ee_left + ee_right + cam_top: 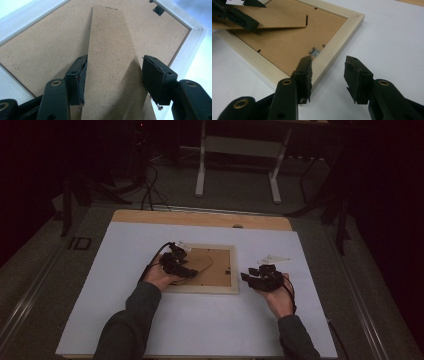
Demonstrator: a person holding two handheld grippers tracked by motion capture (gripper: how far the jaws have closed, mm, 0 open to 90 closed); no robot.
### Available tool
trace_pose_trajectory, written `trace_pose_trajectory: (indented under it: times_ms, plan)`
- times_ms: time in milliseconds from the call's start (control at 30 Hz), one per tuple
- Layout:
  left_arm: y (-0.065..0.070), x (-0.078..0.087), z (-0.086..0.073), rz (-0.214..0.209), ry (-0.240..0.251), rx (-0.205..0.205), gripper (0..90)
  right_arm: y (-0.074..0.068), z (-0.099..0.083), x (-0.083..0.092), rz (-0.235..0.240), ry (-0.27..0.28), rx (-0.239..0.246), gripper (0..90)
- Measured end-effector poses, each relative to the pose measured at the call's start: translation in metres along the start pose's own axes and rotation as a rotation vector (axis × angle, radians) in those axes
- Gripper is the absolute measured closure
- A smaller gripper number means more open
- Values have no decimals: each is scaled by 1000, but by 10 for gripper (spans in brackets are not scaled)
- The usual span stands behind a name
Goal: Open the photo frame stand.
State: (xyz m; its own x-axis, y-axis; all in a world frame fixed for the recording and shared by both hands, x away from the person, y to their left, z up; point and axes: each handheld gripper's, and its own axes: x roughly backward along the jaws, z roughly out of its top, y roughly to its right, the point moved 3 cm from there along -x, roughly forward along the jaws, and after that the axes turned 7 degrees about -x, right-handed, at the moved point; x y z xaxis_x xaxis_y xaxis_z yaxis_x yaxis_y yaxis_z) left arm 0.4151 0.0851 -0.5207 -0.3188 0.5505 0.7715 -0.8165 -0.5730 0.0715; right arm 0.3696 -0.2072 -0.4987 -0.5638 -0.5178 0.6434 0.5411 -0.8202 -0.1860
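Note:
A pale wooden picture frame (pixel 200 290) (pixel 22 21) (pixel 337 42) lies face down, its brown backing board up. A brown stand flap (pixel 204 263) (pixel 110 45) (pixel 274 17) is tilted up off the backing. My left gripper (pixel 182 265) (pixel 115 67) straddles the flap across its width, with both pads against its edges. My right gripper (pixel 249 274) (pixel 328 67) hovers open just off the frame's right side, above the white sheet, nothing between its jaws.
The frame rests on a white sheet (pixel 200 330) covering a wooden table (pixel 200 218). A metal hanger (pixel 314 52) and a black turn clip (pixel 158 10) sit on the backing. Beyond the table are a white stand (pixel 237 150) and cables (pixel 150 190) on the floor.

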Motion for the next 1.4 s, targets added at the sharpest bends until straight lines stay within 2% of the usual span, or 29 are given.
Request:
trace_pose_trajectory:
  times_ms: [467, 1033, 1400]
  plan:
    - [7, 5, 3, 43, 23, -45, 411, 7, 11, -3, -9, -15, -6, 571]
    - [18, 13, 4, 105, 50, -109, 410, 7, 27, -15, -2, -30, -20, 570]
    - [23, 16, 4, 135, 65, -133, 410, 9, 34, -22, -1, -42, -33, 565]
